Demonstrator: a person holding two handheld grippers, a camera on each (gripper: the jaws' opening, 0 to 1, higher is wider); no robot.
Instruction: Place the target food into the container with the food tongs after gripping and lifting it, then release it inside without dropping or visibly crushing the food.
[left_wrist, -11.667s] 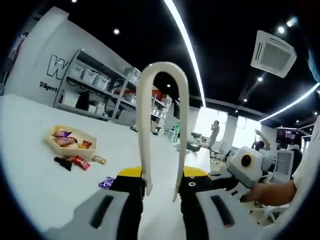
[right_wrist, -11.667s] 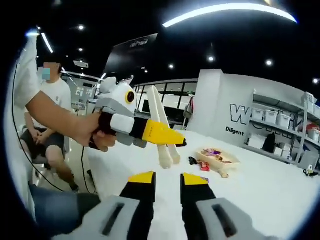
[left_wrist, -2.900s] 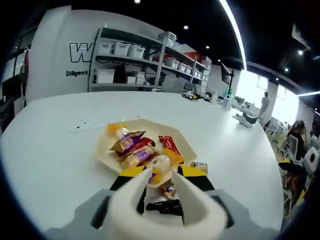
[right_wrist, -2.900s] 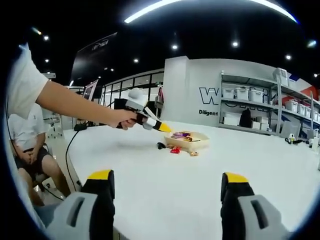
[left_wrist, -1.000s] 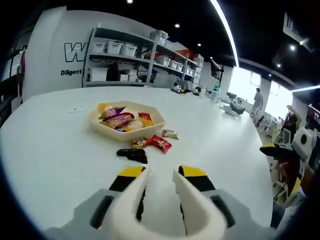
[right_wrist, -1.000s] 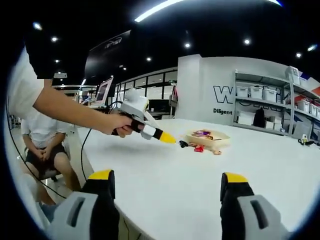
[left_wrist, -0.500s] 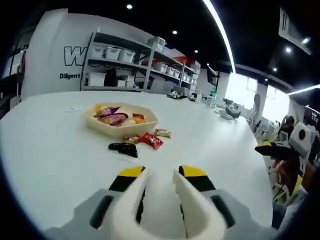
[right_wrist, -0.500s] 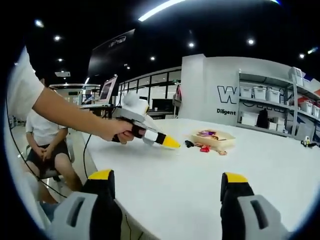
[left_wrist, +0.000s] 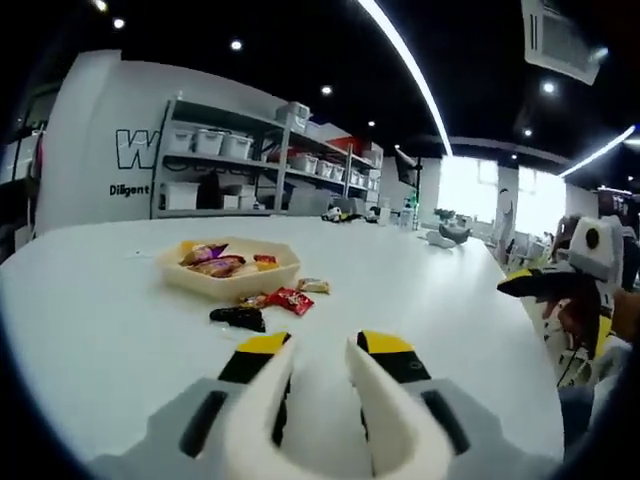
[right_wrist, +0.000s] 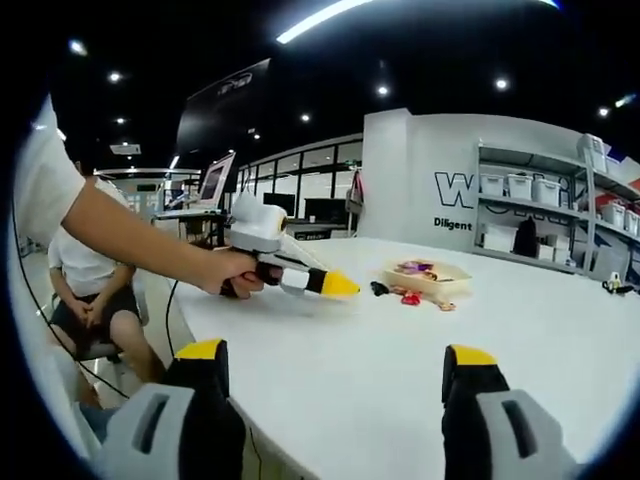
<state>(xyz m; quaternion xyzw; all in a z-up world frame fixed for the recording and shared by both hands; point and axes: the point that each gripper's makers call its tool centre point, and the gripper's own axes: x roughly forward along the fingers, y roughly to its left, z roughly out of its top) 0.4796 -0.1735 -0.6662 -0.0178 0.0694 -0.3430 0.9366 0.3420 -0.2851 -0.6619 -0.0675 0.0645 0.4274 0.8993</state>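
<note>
Inspector: White round tabletop (left_wrist: 90, 330) is noted before grey shelving. How are the jaws set?

Assessor: The left gripper (left_wrist: 318, 372) is clamped on cream plastic food tongs (left_wrist: 300, 420), whose tips are parted with nothing held between them. The right gripper (right_wrist: 335, 370) is spread wide and grips nothing.

Inspector: Where is the food?

Assessor: A dark wrapped snack (left_wrist: 238, 318) is seen ahead and left of the tong tips, well apart, lying crosswise to them. A red wrapped snack (left_wrist: 293, 299) lies just beside it, before the cream hexagonal tray (left_wrist: 232, 282). The left gripper is judged nearer.
</note>
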